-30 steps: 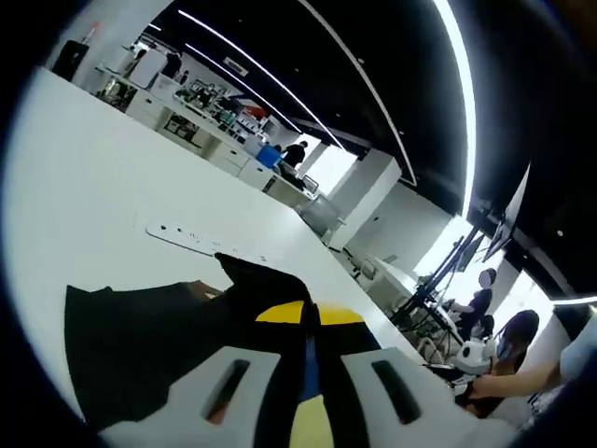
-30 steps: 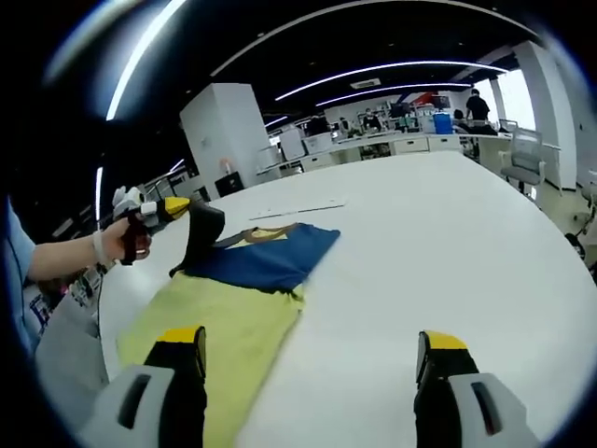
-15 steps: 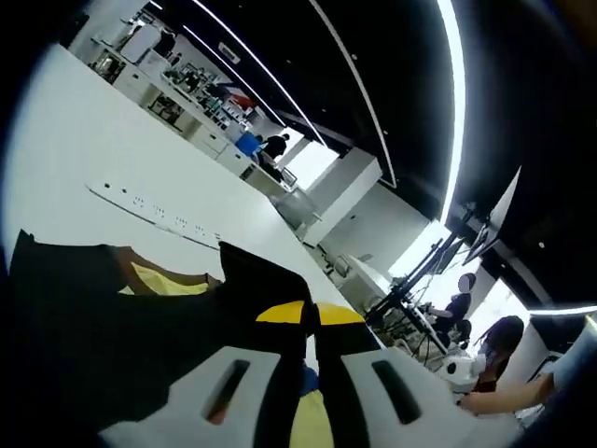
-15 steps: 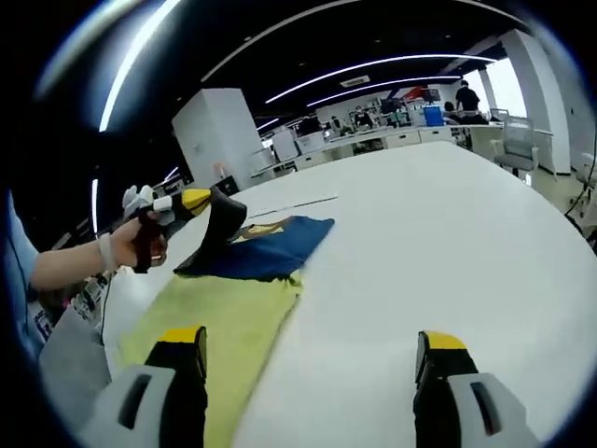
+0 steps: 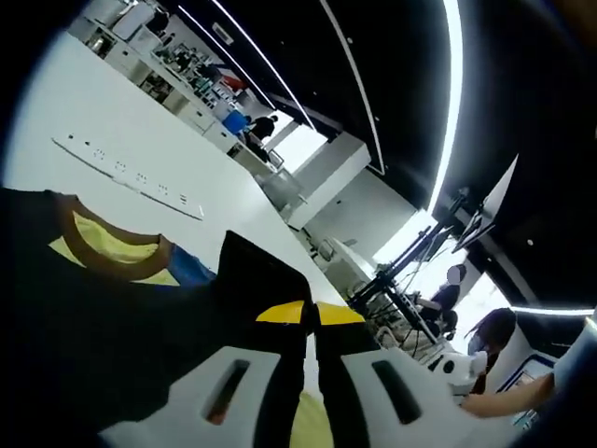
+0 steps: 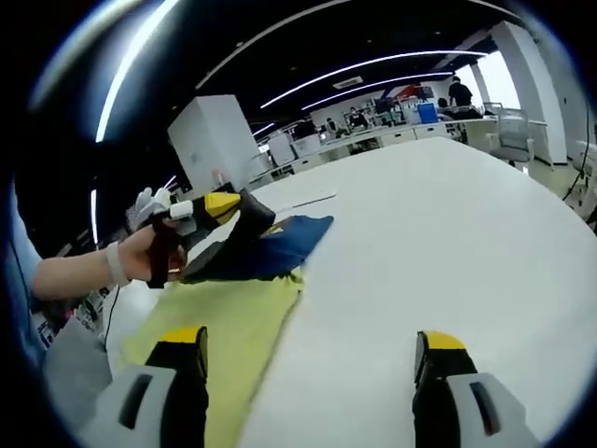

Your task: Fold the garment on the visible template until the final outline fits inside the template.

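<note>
The garment (image 6: 266, 254) is dark blue with a black sleeve and a brown and yellow collar (image 5: 112, 250). It lies on the yellow-green template sheet (image 6: 224, 322) on the white table (image 6: 448, 252). My left gripper (image 5: 311, 314) is shut on a black fold of the garment (image 5: 256, 275) and holds it up. In the right gripper view that left gripper (image 6: 224, 205) appears at the left, held by a gloved hand, lifting the black sleeve over the blue cloth. My right gripper (image 6: 310, 355) stands open above the near end of the template, nothing between its fingers.
A long white strip with small marks (image 5: 126, 173) lies on the table beyond the garment. Desks, monitors and people stand in the far background (image 6: 401, 112). The table edge curves away on the right (image 6: 569, 224).
The left gripper has carried the black fold farther over the blue garment, toward the right gripper; the collar has come into the left gripper view. The right gripper has held still and open.
</note>
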Motion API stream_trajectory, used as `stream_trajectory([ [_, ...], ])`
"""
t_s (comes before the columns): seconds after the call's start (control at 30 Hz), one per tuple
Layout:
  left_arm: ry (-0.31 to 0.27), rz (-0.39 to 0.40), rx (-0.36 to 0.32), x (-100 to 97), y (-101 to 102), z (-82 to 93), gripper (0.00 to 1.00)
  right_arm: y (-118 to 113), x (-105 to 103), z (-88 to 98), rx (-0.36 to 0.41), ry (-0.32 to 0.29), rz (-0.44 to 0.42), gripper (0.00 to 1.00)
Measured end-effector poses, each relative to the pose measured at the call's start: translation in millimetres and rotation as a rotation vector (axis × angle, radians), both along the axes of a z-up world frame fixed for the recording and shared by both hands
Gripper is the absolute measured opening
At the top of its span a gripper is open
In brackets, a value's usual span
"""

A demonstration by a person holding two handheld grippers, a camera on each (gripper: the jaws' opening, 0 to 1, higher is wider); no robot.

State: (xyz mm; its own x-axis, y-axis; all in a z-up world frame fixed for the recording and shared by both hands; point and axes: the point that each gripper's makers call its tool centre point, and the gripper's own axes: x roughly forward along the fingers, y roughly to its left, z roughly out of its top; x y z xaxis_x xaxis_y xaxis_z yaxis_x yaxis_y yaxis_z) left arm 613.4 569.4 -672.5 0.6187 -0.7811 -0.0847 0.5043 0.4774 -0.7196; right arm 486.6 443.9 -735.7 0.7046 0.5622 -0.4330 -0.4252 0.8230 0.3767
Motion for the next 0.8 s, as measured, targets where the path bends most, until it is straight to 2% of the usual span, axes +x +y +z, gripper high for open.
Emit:
stream_trajectory([
  [0.33, 0.040, -0.019, 0.053, 3.5, -11.1, -28.7, 0.00, 4.4, 0.3, 12.2, 0.035, -0.027, 0.000, 0.93],
  [0.6, 0.046, -0.072, 0.079, -5.2, -26.3, -44.4, 0.00, 12.1, 0.2, 13.6, 0.051, -0.036, 0.013, 0.93],
  [0.73, 0.024, -0.096, 0.111, -10.3, -30.5, -49.7, 0.00, 12.1, 0.6, 11.3, 0.056, -0.031, 0.010, 0.93],
  [0.8, 0.009, -0.105, 0.105, -11.2, -32.1, -47.5, 0.00, 11.9, 0.3, 9.8, 0.054, -0.027, 0.011, 0.93],
])
